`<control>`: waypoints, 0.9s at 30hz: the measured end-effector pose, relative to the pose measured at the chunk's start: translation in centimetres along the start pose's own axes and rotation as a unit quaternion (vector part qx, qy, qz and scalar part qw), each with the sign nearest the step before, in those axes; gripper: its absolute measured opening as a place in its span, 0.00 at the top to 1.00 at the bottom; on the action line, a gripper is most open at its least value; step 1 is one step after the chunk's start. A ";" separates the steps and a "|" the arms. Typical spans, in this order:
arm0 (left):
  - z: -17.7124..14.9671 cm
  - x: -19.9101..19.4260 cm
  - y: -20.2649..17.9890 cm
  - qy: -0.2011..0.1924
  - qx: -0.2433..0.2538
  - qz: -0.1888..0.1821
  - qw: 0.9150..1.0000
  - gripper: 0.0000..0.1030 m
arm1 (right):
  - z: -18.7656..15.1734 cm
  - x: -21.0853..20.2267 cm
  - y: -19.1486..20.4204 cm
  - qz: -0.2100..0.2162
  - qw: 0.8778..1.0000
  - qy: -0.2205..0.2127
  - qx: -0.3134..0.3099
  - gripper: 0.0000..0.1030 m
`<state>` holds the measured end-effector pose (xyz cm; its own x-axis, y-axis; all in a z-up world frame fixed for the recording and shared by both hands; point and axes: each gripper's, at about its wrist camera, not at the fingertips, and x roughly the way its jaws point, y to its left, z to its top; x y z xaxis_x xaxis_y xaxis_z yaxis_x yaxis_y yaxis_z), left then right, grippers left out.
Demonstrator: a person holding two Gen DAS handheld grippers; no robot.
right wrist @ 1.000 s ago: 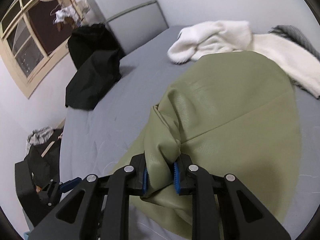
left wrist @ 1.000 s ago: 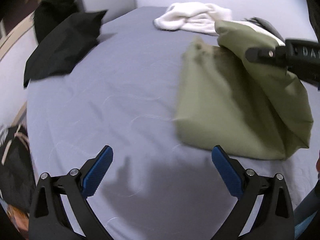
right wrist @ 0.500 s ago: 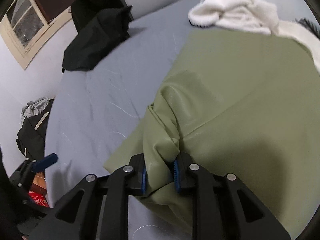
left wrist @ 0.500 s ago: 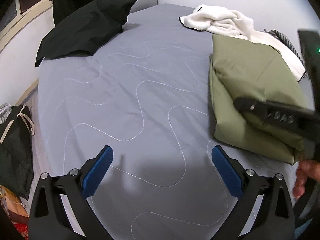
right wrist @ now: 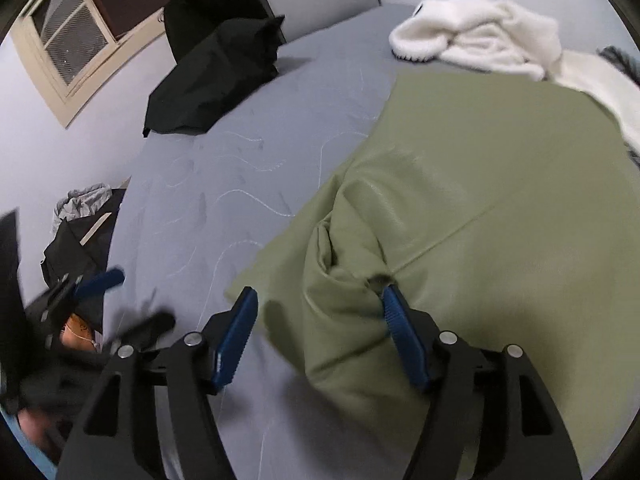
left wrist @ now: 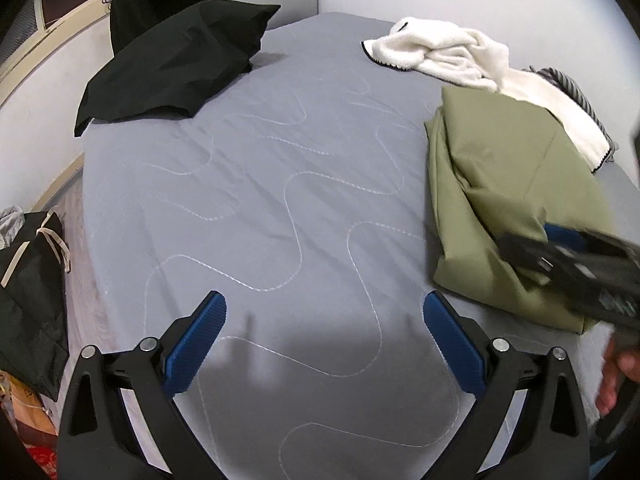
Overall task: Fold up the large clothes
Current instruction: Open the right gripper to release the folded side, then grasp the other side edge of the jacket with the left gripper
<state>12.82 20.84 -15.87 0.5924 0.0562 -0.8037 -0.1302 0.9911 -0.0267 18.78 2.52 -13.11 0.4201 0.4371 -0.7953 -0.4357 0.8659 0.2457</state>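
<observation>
At the far left of the left wrist view a dark bag (left wrist: 28, 292) with pale straps stands on the floor beside the bed. On the grey quilted mattress (left wrist: 260, 184) a black garment (left wrist: 176, 68) lies at the far left corner. The left gripper (left wrist: 325, 342) hangs over bare mattress with its blue pads spread wide, and nothing is between them.

More to the right, the white fleece garment (left wrist: 444, 54) lies crumpled near the far wall, and a striped cloth (left wrist: 572, 88) shows just behind it. The folded olive-green garment (left wrist: 496, 184) lies on the right part of the mattress. Its long axis runs from the near edge of the bed toward the far wall, and its far end touches the white fleece. The left side of it is a thick folded edge with loose layers.

The right gripper (right wrist: 320, 334) is at the near end of this garment. Its jaws have just been opening; a bunched ridge of the green cloth still stands between the pads. The right pad seems to touch the ridge, though blur makes this unsure, and the left pad is clearly apart from it.
</observation>
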 end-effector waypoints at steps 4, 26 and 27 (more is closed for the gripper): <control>0.9 -0.6 -0.4 -0.013 0.001 -0.021 1.000 0.06 | -2.1 -3.9 -1.0 -0.018 0.999 -0.030 0.012 0.37; 4.6 2.8 -10.7 0.023 0.133 -0.165 0.977 0.63 | -6.3 -8.9 -7.2 -0.093 0.991 -0.067 0.066 0.26; 4.4 2.9 -10.9 0.025 0.141 -0.165 0.976 0.68 | -6.3 -8.9 -7.2 -0.097 0.991 -0.067 0.065 0.26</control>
<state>19.46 10.70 -15.24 0.5238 -0.2704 -0.8078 0.2896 0.9483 -0.1296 13.16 -9.16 -11.29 0.5912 0.2795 -0.7566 -0.2335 0.9572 0.1711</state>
